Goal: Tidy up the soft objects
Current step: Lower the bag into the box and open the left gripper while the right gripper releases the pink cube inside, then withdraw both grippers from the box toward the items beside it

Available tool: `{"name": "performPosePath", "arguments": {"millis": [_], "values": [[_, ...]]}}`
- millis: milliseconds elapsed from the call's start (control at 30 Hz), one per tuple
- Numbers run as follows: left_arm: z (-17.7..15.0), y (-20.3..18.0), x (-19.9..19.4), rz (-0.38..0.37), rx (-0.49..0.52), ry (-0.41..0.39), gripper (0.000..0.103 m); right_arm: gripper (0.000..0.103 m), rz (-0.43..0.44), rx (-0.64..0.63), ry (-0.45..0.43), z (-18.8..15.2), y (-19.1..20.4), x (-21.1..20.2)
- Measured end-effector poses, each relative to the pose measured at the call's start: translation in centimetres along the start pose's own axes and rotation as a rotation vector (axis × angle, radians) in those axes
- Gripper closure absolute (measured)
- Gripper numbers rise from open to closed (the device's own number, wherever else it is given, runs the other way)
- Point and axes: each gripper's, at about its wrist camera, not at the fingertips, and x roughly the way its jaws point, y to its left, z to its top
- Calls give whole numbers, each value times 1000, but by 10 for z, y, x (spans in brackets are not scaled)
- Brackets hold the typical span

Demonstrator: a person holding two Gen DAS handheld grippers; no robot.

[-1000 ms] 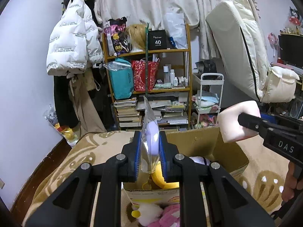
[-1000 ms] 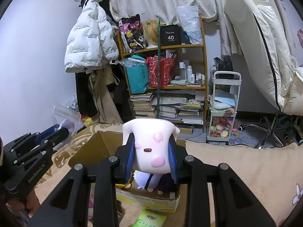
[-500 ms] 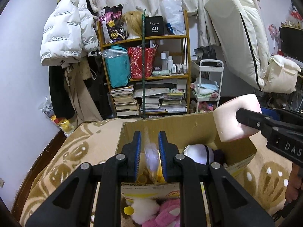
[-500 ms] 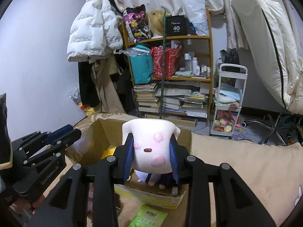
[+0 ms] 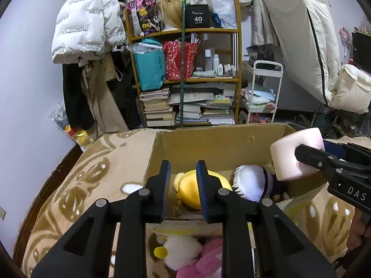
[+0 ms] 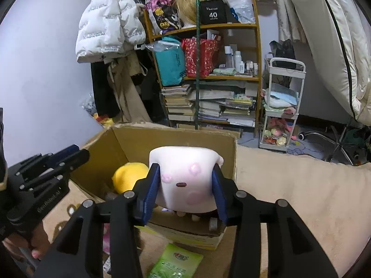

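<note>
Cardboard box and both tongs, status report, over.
Left tongs open, empty, over cardboard box. Right tongs shut on white face plush at box's rim. Yellow plush inside; drop path looks clear.

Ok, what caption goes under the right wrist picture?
Right gripper holds a white, pink-cheeked squishy toy over the brown cardboard box.

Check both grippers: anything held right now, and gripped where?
Right gripper holds the pink-and-white plush, clamped across its two sides, face toward the camera. Left gripper is open and holds nothing, above the cardboard box.
</note>
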Motion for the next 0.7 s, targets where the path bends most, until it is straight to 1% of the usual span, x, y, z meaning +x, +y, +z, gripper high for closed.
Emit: {"name": "performPosePath", "arguments": {"millis": [33,100,200,233,267,300,333,433,500,567,633,700], "values": [[0,1,0,3,-3,6,80,56,6,9,10,-1,-1,1],[-1,3,-1,7,-12,14,76,55,28,26,23,-2,-3,2],[-1,7,-3,2,-26,19,70,52,39,23,26,-2,-2,0],[-1,9,-5,-6,-34,26,66,50,39,19,22,-2,-1,-1],[-1,10,-6,-8,-40,28,53,44,36,15,13,-1,1,-3],[-1,11,-9,-7,-48,21,44,39,33,12,3,-1,2,-6],[-1,12,-14,-3,-52,6,43,32,30,10,-4,-1,3,-8],[0,15,-20,2,-49,6,41,29,24,8,-28,0,4,-15],[0,17,-24,5,-60,11,35,25,25,15,-27,0,4,-19],[-2,21,-29,3,-77,15,32,18,29,26,-31,-1,3,-23],[-3,24,-34,6,-87,23,28,14,32,38,-32,-4,3,-28],[-4,26,-39,21,-84,24,18,10,34,48,-29,-5,3,-32]]}}
